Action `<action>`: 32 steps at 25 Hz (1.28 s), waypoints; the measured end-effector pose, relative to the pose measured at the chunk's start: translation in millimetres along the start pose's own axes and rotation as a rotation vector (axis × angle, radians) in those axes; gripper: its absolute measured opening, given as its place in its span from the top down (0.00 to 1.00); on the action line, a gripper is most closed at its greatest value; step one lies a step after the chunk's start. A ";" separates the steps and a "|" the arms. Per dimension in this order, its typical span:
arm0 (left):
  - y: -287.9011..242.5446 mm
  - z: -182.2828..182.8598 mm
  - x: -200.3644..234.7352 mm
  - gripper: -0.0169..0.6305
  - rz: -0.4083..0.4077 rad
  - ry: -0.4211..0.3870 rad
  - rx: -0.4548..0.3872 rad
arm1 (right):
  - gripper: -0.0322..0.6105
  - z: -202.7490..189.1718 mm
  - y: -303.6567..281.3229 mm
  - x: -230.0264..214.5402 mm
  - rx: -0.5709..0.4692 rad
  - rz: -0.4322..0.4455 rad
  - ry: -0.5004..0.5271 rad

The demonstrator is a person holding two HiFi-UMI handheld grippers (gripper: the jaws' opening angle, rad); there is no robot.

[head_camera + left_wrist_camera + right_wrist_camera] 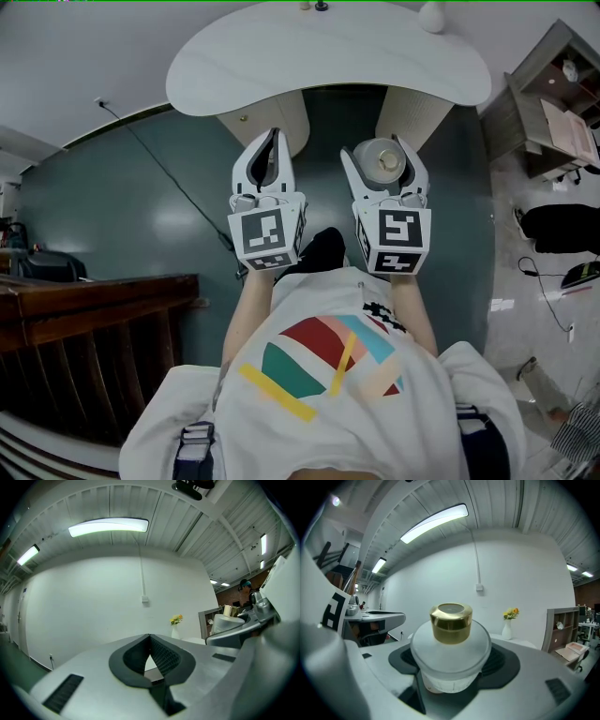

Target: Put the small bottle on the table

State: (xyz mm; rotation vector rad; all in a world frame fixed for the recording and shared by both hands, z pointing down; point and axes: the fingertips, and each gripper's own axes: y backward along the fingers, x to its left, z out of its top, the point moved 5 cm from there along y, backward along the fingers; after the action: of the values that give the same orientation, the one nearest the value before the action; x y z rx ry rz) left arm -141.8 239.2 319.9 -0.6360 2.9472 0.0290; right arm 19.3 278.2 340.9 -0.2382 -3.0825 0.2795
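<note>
One risk I see: the small bottle (451,644) could slip from my right gripper (377,150), clamped on its rounded body, before the table (281,66) edge; left gripper (272,139) jaws meet on nothing.

Bright, even indoor light. Ceiling strip light (108,526) overexposed in both gripper views. Soft glare patches on floor (141,234). Sheen on small bottle (450,660) cap. Heavy fisheye bending, dark vignetted corners.
</note>
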 end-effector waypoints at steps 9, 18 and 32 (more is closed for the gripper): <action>-15.0 -7.3 15.9 0.95 0.026 0.014 -0.007 | 0.42 -1.0 -17.5 4.7 0.001 0.023 0.024; -63.1 -13.6 27.0 0.95 0.010 0.045 -0.035 | 0.42 5.0 -51.1 -12.0 -0.006 -0.012 0.051; -144.1 -19.1 42.0 0.95 -0.028 0.038 -0.032 | 0.42 9.3 -126.3 -32.6 0.011 -0.029 0.035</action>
State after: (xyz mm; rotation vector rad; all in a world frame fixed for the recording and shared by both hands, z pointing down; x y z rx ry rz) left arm -122.7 89.8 334.6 -0.6891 2.9797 0.0619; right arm 32.1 148.7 354.0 -0.1961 -3.0464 0.2887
